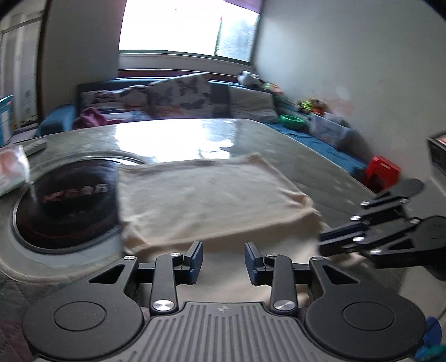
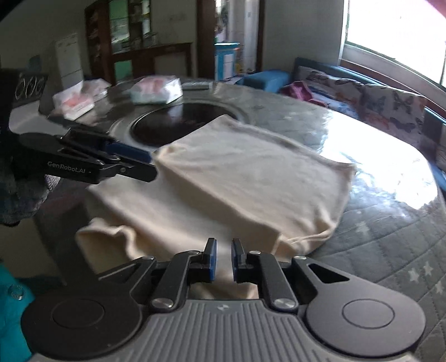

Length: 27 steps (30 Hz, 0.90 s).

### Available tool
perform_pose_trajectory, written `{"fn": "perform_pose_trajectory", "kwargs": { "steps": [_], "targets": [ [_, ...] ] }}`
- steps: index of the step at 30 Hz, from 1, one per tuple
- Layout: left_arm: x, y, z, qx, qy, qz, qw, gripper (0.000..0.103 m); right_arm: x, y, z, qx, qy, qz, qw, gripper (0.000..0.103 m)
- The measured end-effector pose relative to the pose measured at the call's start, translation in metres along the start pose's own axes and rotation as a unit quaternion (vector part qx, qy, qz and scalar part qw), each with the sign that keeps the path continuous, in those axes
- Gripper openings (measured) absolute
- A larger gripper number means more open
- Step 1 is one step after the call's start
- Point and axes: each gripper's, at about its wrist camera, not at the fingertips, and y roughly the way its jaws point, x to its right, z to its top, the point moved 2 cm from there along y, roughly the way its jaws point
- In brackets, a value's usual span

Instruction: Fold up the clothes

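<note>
A living room with a bright window and a sofa carrying butterfly-print cushions backs a round table under a glossy quilted cover. Set into the table is a dark round cooktop. Plastic-wrapped tissue packs lie at the table's far side, well apart from the work; a red stool stands on the floor beyond the edge.

The cream garment lies folded on the near part of the table, one corner overlapping the cooktop, its near edge draping off the table.

The left gripper hangs just above the garment's near edge, fingers spread, nothing between them. The right gripper hangs over the near fold, its fingers narrowly parted and empty. Both views are motion-blurred; contact with the cloth cannot be told.
</note>
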Motion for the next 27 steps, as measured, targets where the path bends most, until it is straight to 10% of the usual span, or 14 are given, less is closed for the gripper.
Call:
{"fn": "perform_pose_trajectory", "kwargs": {
  "steps": [27],
  "targets": [
    [0.02,0.003,-0.028,-0.021,0.003,-0.012,0.9997,0.035,-0.014,0.004,0.002,0.023,0.009,0.016,1.0,0.012]
  ]
}}
